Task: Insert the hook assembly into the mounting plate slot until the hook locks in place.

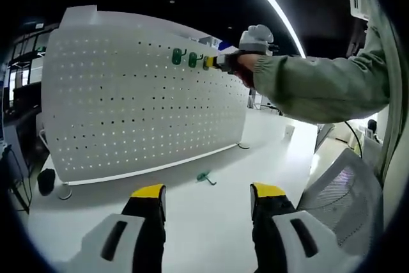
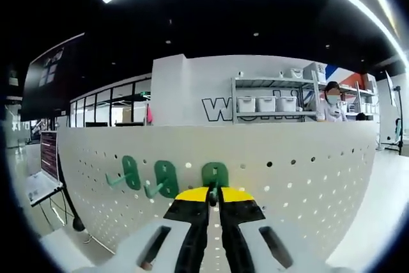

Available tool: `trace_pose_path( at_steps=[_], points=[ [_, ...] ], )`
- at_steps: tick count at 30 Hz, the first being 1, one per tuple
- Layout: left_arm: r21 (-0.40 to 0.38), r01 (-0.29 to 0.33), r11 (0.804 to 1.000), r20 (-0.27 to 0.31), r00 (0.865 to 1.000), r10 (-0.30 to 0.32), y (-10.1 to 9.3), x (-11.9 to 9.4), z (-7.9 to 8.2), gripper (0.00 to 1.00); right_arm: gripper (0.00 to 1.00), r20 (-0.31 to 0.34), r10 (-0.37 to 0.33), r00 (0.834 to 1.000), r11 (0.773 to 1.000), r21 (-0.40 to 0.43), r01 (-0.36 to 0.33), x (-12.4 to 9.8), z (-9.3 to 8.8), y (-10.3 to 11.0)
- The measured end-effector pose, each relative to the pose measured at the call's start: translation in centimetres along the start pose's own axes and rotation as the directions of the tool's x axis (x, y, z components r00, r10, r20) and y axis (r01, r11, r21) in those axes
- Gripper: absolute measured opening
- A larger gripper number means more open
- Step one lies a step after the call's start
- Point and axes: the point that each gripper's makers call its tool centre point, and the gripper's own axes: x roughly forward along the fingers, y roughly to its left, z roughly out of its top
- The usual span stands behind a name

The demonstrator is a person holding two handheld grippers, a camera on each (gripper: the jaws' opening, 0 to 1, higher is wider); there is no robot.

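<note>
The right gripper is clenched on a green hook and holds it flat against the white pegboard, near the top edge of the board. In my judgement it grips the hook from the front so the back tabs can go straight into the holes; whether the hook is locked already, I cannot tell. Two more green hooks sit on the pegboard just beside the held one, on its left in the right gripper view, approx. at the same row.

The left gripper is released, w/ nothing between the jaws, and it hangs low above the white table, well apart from the pegboard. Probably it waits there to keep the board in its view. In the left gripper view a person's green sleeve reaches to the top row of the pegboard, where the right gripper works.

One spare green hook lies on the table near the pegboard's foot. A mesh chair back stands beside the table, away from the pegboard. Behind the pegboard is a shelf w/ white bins. Nothing stands between the gripper and the holes.
</note>
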Motion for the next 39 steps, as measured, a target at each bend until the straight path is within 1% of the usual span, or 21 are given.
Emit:
trace_pose_path(
  at_steps=[16,26,30,33,39],
  points=[
    [0.011,0.000,1.000,-0.002,1.000,0.000,-0.1,-0.1,0.0,0.55,0.10,-0.008,-0.002,1.000,1.000,0.010,0.002,-1.0,-0.5,0.1],
    [0.020,0.003,1.000,-0.007,1.000,-0.003,-0.2,-0.1,0.0,0.55,0.17,-0.027,0.004,1.000,1.000,0.013,-0.003,-2.6,-1.3,0.3],
    [0.025,0.004,1.000,-0.009,1.000,-0.004,-0.2,-0.1,0.0,0.55,0.19,-0.043,0.010,0.999,1.000,0.026,-0.009,-3.5,-2.0,0.4],
    [0.032,0.007,0.999,-0.008,1.000,-0.007,-0.3,-0.1,0.1,0.55,0.21,-0.061,0.021,0.998,1.000,0.014,-0.020,-4.2,-2.8,0.8],
    [0.045,0.015,0.999,-0.012,1.000,-0.015,-0.6,-0.1,0.0,0.55,0.27,-0.107,0.028,0.994,1.000,0.012,-0.027,-6.0,-4.8,1.1]
  ],
)
